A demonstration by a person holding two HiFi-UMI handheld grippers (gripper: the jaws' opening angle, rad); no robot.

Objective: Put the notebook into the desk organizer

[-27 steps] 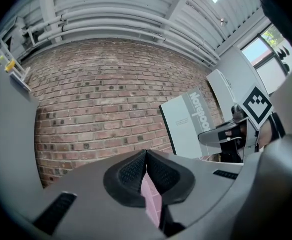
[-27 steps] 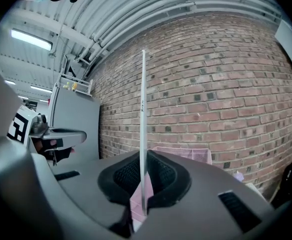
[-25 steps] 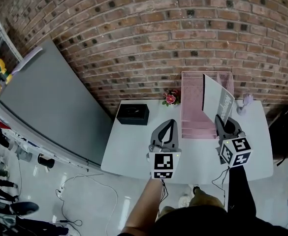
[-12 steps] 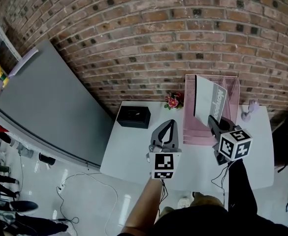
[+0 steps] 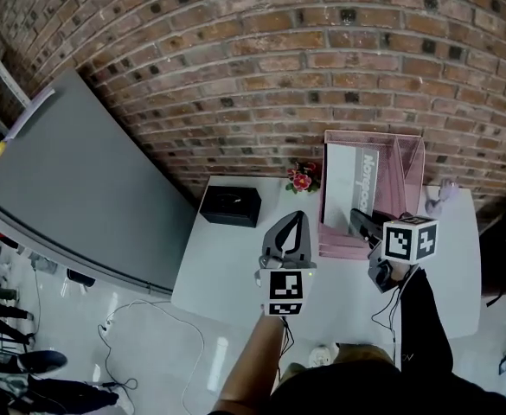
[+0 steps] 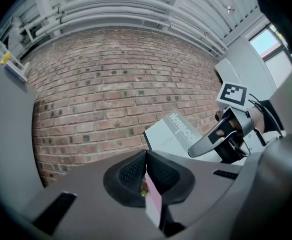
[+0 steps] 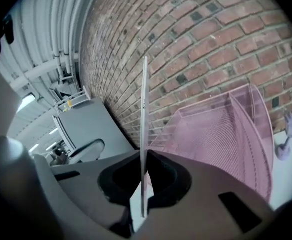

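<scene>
The grey notebook [image 5: 349, 180] stands upright in the left part of the pink wire desk organizer [image 5: 404, 167] at the back of the white table. My right gripper [image 5: 356, 217] is shut on its near lower edge. In the right gripper view the notebook [image 7: 144, 109] shows edge-on between the pads, with the organizer [image 7: 220, 134] to its right. Whether the notebook rests on the organizer's floor I cannot tell. My left gripper [image 5: 298, 217] hovers shut and empty over the table, left of the organizer. Its own view shows the shut left gripper [image 6: 146, 154] and the notebook [image 6: 173, 134] beyond it.
A black box [image 5: 231, 204] and a small flower pot [image 5: 302, 178] sit at the back of the table [image 5: 235, 271]. A small purple object [image 5: 447, 193] stands right of the organizer. A large grey board [image 5: 71, 188] leans at the left, against the brick wall.
The right gripper has carried the notebook left and down, turning it from slanted to upright inside the organizer's left part. The left gripper has barely shifted.
</scene>
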